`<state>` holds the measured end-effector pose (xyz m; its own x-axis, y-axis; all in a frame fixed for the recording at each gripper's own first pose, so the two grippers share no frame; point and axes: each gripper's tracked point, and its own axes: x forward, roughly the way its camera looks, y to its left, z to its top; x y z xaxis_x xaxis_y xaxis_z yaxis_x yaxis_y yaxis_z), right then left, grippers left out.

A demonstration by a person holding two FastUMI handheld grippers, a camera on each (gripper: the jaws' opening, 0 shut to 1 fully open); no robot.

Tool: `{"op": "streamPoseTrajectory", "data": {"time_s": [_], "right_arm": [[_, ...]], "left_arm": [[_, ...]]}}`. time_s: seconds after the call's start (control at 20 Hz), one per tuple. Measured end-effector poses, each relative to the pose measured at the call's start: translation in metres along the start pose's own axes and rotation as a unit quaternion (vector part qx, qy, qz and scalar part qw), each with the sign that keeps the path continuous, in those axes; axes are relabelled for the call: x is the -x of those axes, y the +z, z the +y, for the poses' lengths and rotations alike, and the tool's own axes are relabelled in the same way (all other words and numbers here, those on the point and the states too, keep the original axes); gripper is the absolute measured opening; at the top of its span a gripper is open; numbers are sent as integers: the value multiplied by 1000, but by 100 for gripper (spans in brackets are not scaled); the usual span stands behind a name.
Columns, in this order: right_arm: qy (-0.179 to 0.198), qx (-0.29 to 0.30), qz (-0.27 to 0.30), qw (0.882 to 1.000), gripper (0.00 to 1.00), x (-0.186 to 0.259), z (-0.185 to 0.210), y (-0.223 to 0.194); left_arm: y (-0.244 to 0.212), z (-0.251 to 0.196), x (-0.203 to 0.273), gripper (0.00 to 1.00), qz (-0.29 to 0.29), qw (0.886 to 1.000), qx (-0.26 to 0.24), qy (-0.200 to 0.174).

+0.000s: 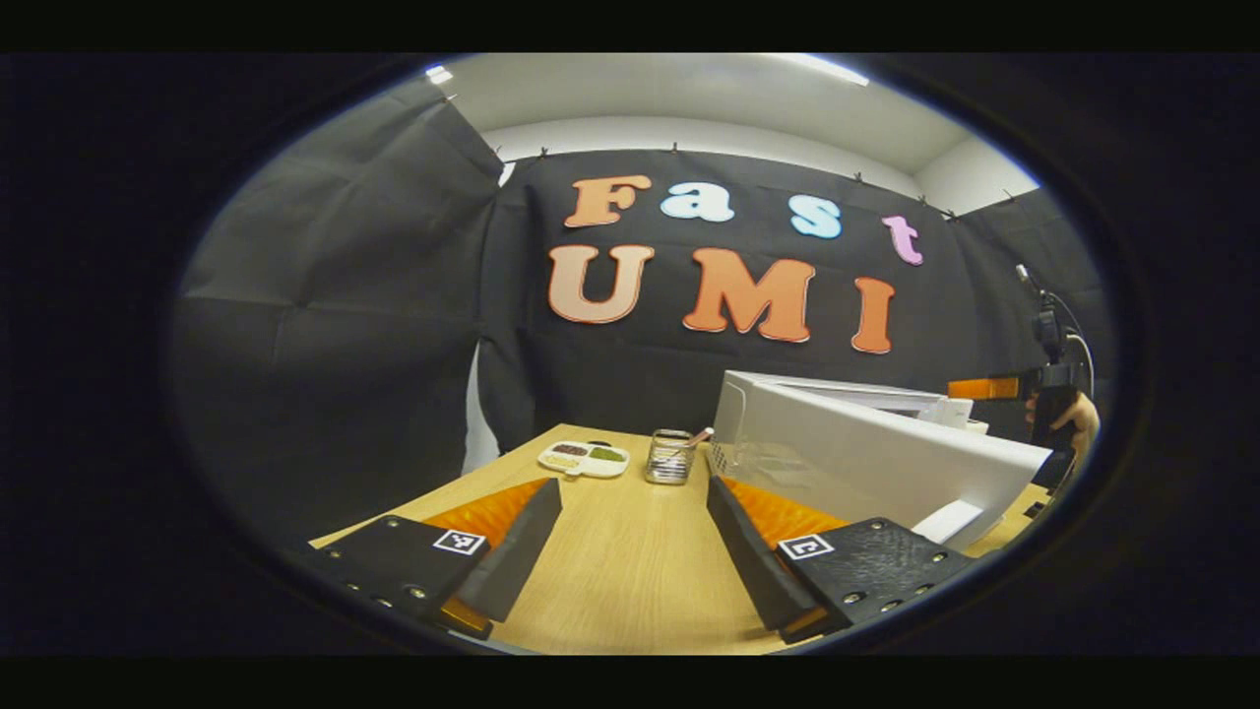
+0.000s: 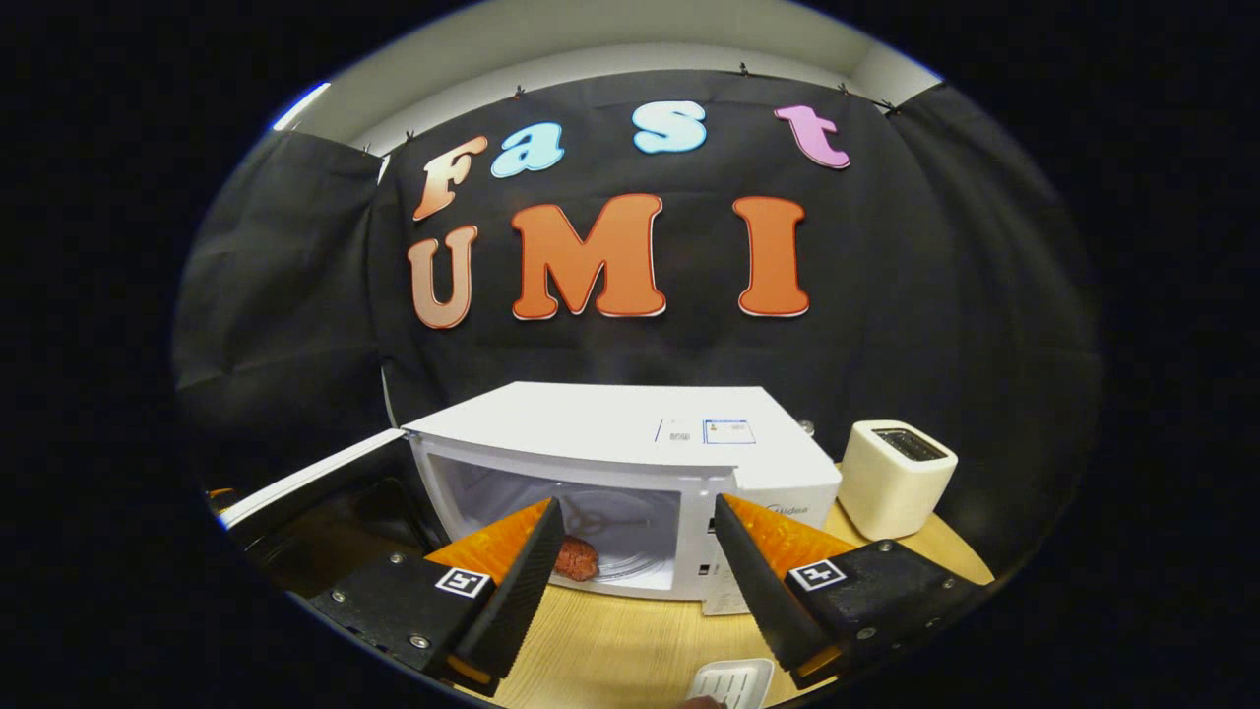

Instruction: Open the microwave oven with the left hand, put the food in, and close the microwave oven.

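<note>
Reddish-brown food lump [image 2: 576,559] sits on glass turntable inside white box microwave [image 2: 630,433], door [image 2: 305,483] swung open at left. Left gripper [image 1: 635,542] & right gripper [image 2: 638,576]: both wide apart, empty. Risk: left swing clips door edge, door bounces w/o latching.

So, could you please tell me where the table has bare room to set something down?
Bare wood lies in front of the divided dish and glass jar, left of the open microwave door. It is crowded beside the microwave, by the toaster.
</note>
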<state>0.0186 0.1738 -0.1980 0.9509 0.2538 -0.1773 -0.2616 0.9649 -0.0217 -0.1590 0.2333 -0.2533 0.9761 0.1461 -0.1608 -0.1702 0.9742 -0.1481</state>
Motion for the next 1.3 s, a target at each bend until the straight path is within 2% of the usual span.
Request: {"op": "streamPoseTrajectory", "data": {"time_s": [0.05,0.2,0.3,0.4,0.55,0.65,0.75,1.05,1.3], "right_arm": [[2,-5,-7,1000,95,8,-6,8],[-9,1,-29,1000,95,24,-28,28],[-6,-7,-33,999,94,32,-35,33],[-12,-10,-34,999,94,37,-44,34],[-24,-10,-36,999,95,48,-65,35],[-27,-17,-37,999,95,55,-74,37],[-34,-20,-42,998,95,62,-84,41],[-60,-17,-47,997,95,85,-113,43],[-89,-21,-51,994,95,105,-148,51]], "left_arm": [[-5,-7,-1,92,4,1000,0,-8],[-15,-17,-5,37,13,1000,-6,-5],[-33,-31,-6,0,38,999,2,-21],[-38,-49,-3,2,49,998,15,-44],[-36,-68,3,1,44,997,1,-63],[-35,-88,9,0,44,995,2,-93],[-36,-113,13,1,48,991,4,-127],[-42,-178,8,1,54,979,-13,-197],[-46,-227,-7,0,51,970,-22,-235]]}}
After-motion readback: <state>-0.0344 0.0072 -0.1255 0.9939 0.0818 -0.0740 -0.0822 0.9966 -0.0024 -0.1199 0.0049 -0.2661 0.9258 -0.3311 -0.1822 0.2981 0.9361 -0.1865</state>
